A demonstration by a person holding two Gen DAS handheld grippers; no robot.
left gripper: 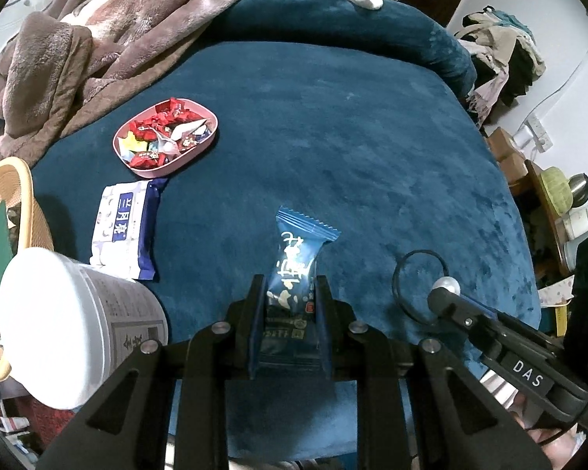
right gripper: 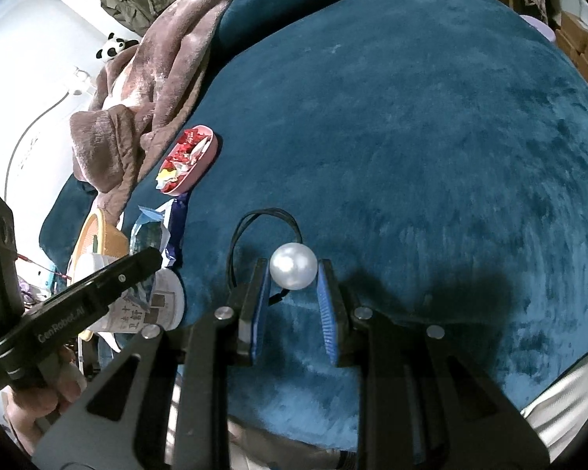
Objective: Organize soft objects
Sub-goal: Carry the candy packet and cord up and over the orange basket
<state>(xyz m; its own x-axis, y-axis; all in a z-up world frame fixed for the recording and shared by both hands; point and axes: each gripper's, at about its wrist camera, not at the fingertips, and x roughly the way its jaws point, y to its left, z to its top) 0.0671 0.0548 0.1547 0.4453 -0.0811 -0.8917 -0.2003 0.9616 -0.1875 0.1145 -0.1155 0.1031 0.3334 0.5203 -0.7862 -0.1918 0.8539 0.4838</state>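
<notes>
**Both tongs loaded above the bed; nothing set down yet**

My left tongs (left gripper: 290,286) are clamped on a blue packet (left gripper: 294,266). The pads press its lower half from both sides, and its crimped top stands free beyond the tips. I judge the grip is taken low on the body so that the soft wrapper does not fold or slip out.

My right tongs (right gripper: 294,274) are clamped on a pearl (right gripper: 293,266), which sits right at the tips, with each pad against one side. The pearl belongs to a black hair tie (right gripper: 254,219); its loop hangs out past the left pad, slack and unheld. Holding the hard bead rather than the thin elastic looks the surer grip.

Both pieces sit within the tongs, above the blue blanket (left gripper: 352,137) of the bed. From the shadow under the right tongs I judge the pearl is clear of the cloth, though the fisheye view makes this uncertain.

A pink tray (left gripper: 209,145) of wrapped sweets (left gripper: 156,137) rests on the blanket well ahead and to the left of my left tongs. A tissue pack (left gripper: 125,231) lies just nearer than the tray. At the bed's left edge stand a white tub (left gripper: 70,325) and a woven basket (left gripper: 23,188).

The packet most likely belongs with the sweets in the tray. Where the hair tie should go I cannot tell.
</notes>
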